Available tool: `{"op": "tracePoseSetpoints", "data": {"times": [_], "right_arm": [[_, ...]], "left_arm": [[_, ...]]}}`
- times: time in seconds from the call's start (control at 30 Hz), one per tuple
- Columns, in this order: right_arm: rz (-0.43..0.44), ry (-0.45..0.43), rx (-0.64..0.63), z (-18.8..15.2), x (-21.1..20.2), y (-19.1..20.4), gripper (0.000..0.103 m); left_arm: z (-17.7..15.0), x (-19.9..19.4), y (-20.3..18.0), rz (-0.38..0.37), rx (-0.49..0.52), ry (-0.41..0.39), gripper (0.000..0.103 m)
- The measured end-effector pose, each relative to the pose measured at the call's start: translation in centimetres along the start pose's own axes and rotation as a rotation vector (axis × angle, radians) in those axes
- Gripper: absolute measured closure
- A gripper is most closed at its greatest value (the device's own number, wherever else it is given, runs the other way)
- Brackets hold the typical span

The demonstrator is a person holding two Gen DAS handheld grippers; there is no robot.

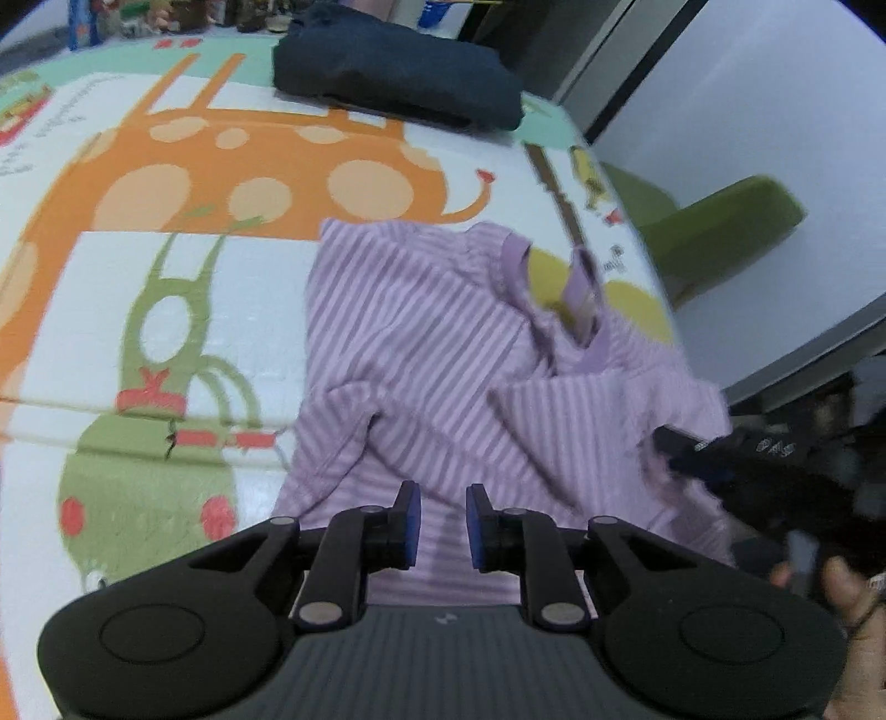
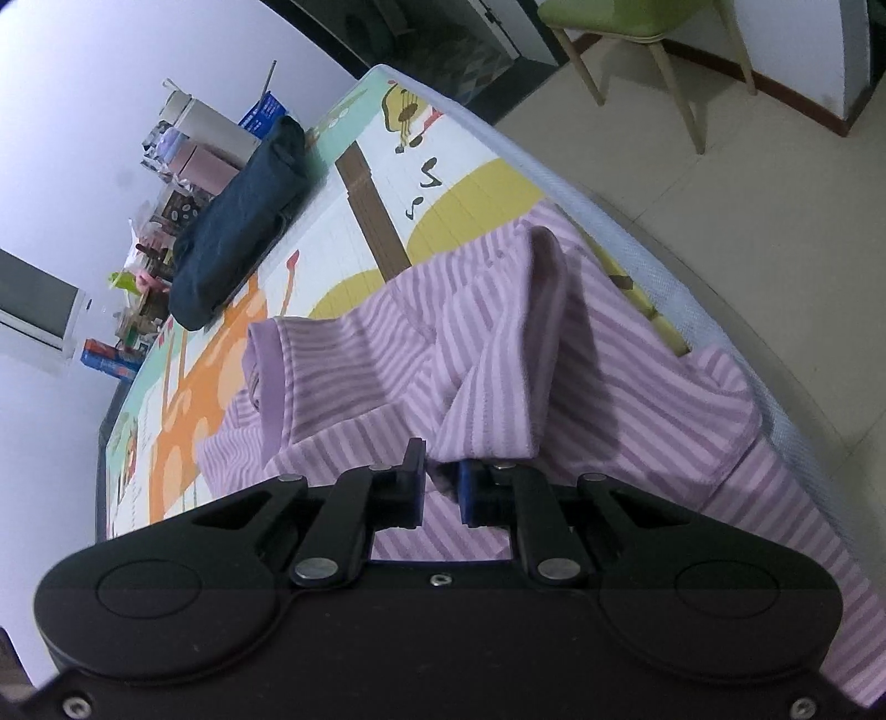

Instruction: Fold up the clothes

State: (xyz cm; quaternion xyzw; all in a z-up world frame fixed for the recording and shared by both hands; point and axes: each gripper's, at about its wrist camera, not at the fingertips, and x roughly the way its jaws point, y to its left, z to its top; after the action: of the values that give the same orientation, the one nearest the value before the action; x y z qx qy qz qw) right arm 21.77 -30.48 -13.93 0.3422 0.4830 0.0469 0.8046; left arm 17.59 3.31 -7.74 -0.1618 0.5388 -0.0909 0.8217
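A purple striped shirt (image 1: 421,343) lies crumpled on the cartoon play mat (image 1: 166,166), near the mat's right edge, its plain purple collar (image 1: 515,266) toward the far side. My left gripper (image 1: 443,520) hovers over the shirt's near hem. Its blue pads stand a narrow gap apart, with the cloth below them and nothing pinched. My right gripper (image 2: 443,487) is shut on a raised fold of the shirt (image 2: 498,343) at its right side. From the left wrist view the right gripper (image 1: 673,446) bites the shirt's edge, with a person's hand (image 1: 847,598) behind it.
A folded dark navy garment (image 1: 398,72) sits at the far end of the mat. Boxes and bottles (image 2: 188,144) crowd the far edge by the wall. A green chair (image 2: 626,16) stands on the tiled floor beyond the table's right edge (image 2: 720,310).
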Motion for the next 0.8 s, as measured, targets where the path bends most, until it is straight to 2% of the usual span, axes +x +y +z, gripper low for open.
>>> {"op": "tracePoseSetpoints", "data": {"times": [0.07,0.13,0.23,0.37,0.53,0.8], "right_arm": [[0.007,0.006,0.001,0.2,0.0,-0.3,0.09],[0.018,0.012,0.007,0.3,0.0,-0.6,0.09],[0.039,0.019,0.02,0.4,0.2,-1.0,0.09],[0.055,0.027,0.025,0.6,0.3,-1.5,0.09],[0.057,0.032,0.03,0.9,0.6,-1.4,0.09],[0.065,0.041,0.04,1.1,0.7,-1.6,0.09]], "left_arm": [[0.4,-0.2,0.9,-0.04,-0.025,-0.011,0.074],[0.6,-0.5,1.8,-0.055,-0.063,-0.031,0.035],[0.9,-1.0,2.8,-0.092,-0.093,-0.077,0.025],[2.3,-0.5,3.2,-0.111,-0.123,-0.066,0.023],[3.5,1.6,3.3,-0.119,-0.177,0.013,0.023],[4.1,3.0,3.2,-0.016,-0.158,0.049,0.023]]}}
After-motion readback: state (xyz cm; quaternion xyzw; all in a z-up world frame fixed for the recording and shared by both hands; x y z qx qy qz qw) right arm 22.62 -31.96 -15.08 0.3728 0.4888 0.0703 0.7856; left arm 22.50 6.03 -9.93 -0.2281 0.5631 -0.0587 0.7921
